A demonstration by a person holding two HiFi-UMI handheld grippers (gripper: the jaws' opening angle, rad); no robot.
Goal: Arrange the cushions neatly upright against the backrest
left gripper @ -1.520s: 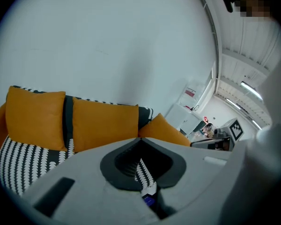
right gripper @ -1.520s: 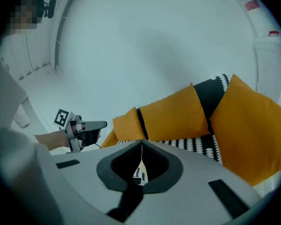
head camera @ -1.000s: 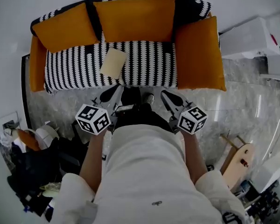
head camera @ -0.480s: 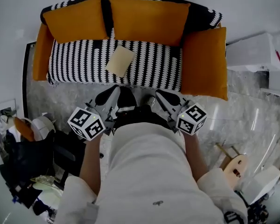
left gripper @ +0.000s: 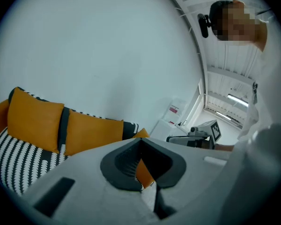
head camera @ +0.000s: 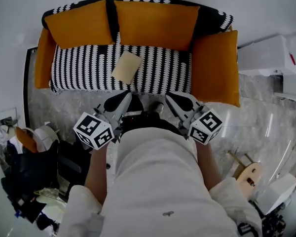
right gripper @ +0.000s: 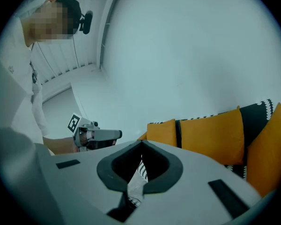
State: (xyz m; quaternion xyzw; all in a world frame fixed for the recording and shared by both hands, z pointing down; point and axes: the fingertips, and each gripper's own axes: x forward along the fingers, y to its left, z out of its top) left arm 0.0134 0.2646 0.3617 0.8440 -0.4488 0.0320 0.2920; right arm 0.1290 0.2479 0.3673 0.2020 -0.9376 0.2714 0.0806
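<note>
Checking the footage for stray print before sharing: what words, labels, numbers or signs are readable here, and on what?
No text reads clearly.
Red label on the white box: too small to read.
Small dark mark on the person's shirt: too small to read.
Marker cubes: black-and-white square patterns, no letters.
</note>
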